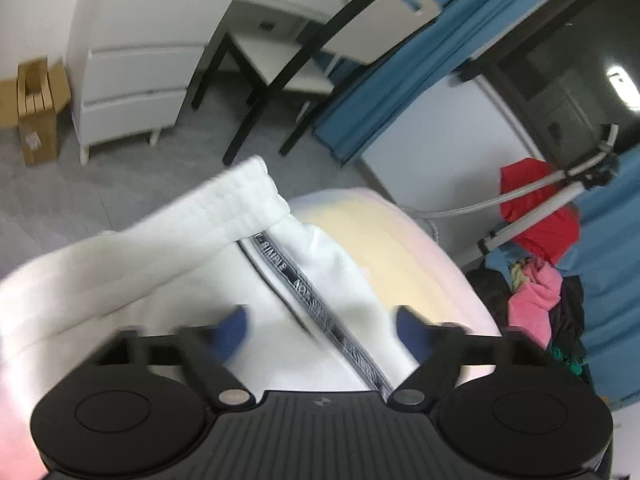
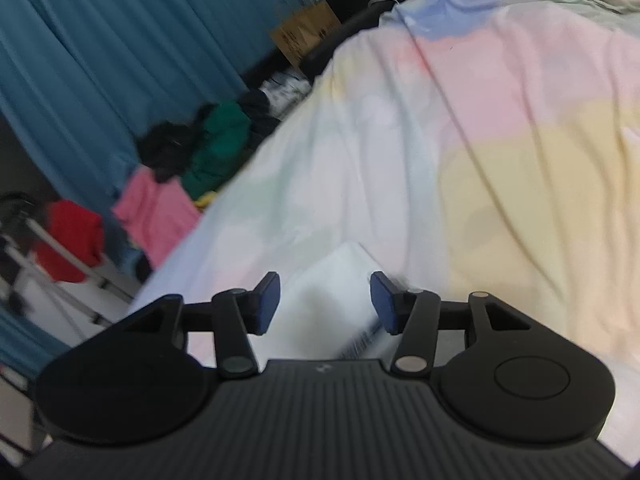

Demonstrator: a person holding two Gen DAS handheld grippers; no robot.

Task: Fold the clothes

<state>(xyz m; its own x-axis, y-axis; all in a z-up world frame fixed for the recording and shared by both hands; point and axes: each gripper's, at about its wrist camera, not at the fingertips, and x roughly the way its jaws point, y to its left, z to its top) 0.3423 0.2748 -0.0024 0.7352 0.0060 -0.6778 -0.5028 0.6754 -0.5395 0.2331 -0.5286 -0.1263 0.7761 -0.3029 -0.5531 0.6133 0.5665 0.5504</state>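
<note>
Left wrist view: the left gripper, jaws spread wide and pinching nothing, hovered above one white garment lying on the pastel bed; a grey lettered band ran from 11 toward 5 o'clock between the blue pads. Only this view showed one chair, one white dresser and one cardboard box (at 10 o'clock). Right wrist view: the right gripper, jaws likewise spread, framed a white corner of the garment without gripping it. Both views showed the clothes pile beside the bed, the blue curtain and a red item.
</note>
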